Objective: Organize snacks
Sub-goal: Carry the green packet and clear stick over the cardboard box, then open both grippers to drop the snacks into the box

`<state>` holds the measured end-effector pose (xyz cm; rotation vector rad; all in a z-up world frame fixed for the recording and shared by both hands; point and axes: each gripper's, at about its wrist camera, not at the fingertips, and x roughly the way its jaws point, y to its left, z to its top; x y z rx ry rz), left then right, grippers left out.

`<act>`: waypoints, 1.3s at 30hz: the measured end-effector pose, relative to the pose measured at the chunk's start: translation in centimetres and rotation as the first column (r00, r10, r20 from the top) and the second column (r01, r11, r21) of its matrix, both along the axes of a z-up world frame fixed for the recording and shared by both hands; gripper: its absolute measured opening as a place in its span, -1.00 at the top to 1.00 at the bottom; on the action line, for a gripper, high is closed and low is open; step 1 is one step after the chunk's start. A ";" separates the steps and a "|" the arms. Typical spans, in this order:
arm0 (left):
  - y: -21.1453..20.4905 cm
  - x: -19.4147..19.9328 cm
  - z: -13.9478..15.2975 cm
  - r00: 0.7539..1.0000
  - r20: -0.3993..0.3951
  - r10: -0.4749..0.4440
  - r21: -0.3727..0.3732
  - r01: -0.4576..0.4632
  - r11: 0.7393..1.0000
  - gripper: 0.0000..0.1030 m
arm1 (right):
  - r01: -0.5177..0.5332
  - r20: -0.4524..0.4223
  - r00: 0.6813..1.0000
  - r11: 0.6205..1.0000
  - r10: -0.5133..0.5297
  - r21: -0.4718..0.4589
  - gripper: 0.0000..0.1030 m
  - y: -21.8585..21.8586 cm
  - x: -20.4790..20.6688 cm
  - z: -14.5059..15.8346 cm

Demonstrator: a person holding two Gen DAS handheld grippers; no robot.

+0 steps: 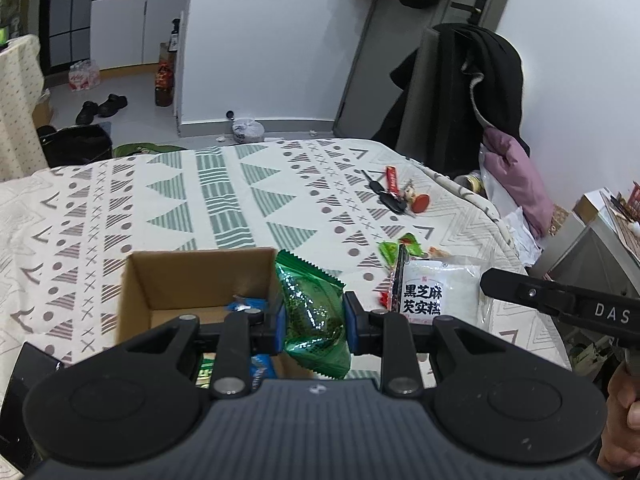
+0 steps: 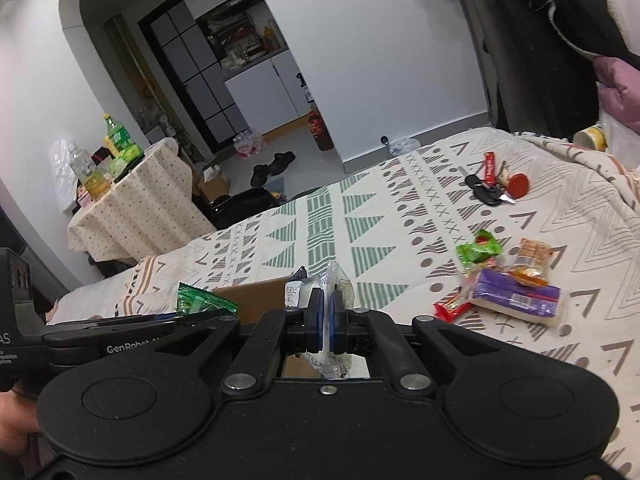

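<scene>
You are carrying snacks to the cardboard box (image 1: 192, 284): your left gripper (image 1: 314, 320) is pinching a green packet (image 1: 312, 316) at its right edge, your right gripper (image 2: 325, 322) a clear packet (image 2: 328, 292); next, lower and release inside.

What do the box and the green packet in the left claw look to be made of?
Box: plain brown corrugated cardboard, matte, raw-cut top edges, no print. Green packet: probably glossy plastic film or foil, given its bright highlights, crinkles and zigzag-cut end seal.
</scene>
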<state>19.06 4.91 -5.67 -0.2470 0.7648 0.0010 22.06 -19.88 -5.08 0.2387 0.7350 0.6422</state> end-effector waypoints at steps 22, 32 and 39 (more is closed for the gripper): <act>8.7 -1.2 -4.7 0.987 -0.063 0.145 -0.055 -0.149 0.987 0.47 | -0.170 -0.014 0.985 0.985 0.170 -0.022 0.96 10.6 0.1 -2.1; 8.4 -0.6 -5.5 0.985 -0.088 0.148 -0.048 -0.153 0.987 0.39 | -0.181 -0.078 0.981 0.983 0.179 -0.022 0.95 10.1 -0.1 -3.4; 7.2 -1.1 -5.1 0.985 -0.093 0.144 -0.020 -0.146 0.989 -0.01 | -0.171 -0.117 0.978 0.985 0.171 0.010 0.79 8.6 -0.5 -3.4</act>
